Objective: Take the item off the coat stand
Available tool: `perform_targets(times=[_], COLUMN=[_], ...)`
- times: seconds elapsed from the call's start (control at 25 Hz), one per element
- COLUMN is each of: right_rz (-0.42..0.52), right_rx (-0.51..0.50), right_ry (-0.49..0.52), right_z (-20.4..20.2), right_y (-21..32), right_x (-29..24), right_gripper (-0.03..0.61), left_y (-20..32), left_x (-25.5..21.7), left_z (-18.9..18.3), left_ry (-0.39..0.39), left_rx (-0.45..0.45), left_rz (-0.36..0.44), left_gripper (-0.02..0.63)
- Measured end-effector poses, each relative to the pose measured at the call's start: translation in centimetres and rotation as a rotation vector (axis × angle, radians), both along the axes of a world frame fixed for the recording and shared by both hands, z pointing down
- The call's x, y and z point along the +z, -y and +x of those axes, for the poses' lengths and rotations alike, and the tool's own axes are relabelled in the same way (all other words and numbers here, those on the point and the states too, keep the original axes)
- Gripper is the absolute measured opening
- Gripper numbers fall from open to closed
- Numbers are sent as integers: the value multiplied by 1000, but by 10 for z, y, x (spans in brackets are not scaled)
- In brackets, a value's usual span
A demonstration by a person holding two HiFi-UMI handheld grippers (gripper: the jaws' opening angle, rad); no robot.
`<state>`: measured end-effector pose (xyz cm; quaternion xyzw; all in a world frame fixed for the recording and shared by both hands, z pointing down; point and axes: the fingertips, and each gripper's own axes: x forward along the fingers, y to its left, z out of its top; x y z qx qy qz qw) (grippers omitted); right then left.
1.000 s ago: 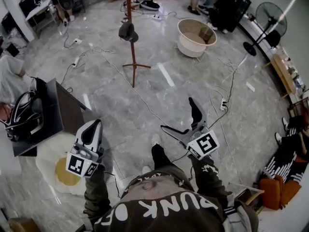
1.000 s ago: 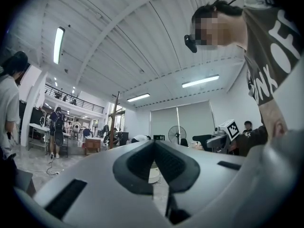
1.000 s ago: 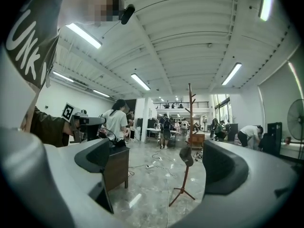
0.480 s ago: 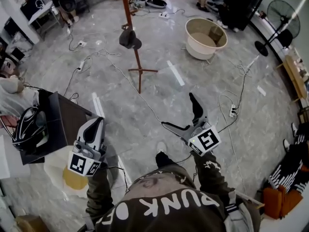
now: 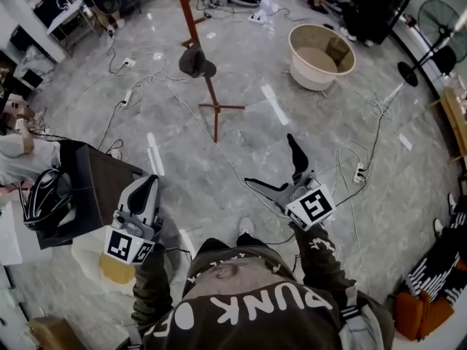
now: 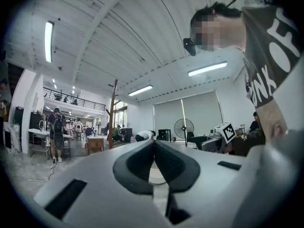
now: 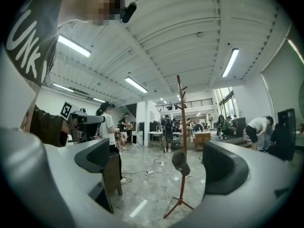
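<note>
A dark grey cap hangs on a reddish-brown coat stand with a tripod foot, out on the grey marble floor well ahead of me. In the right gripper view the cap and stand sit between the jaws, far off. My right gripper is open and empty, pointing toward the stand. My left gripper is shut on nothing, held low at the left; its view shows the stand in the distance beyond the closed tips.
Cables and power strips trail over the floor between me and the stand. A beige round tub stands at the back right, a black box with a helmet at my left. People work at the room's far edges.
I have stepped forward, so the stand and cap sit slightly nearer. Both grippers keep their poses: the left shut, the right open.
</note>
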<state>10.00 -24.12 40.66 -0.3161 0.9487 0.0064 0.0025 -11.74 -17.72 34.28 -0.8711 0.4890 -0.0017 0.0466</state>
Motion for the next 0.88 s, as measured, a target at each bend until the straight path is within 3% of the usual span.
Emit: perform_targets(times=[0.48, 0.88], right_rz=[-4, 3], right_rx=[4, 60], right_ry=[-4, -60], right_z=[-20, -69], right_y=[64, 155], right_x=[6, 8], right_gripper=[595, 595], left_y=[63, 173], left_x=[2, 16], left_z=[-23, -78], left_ry=[-4, -65], left_rx=[-5, 59], left_rz=[8, 28], left_gripper=[5, 5])
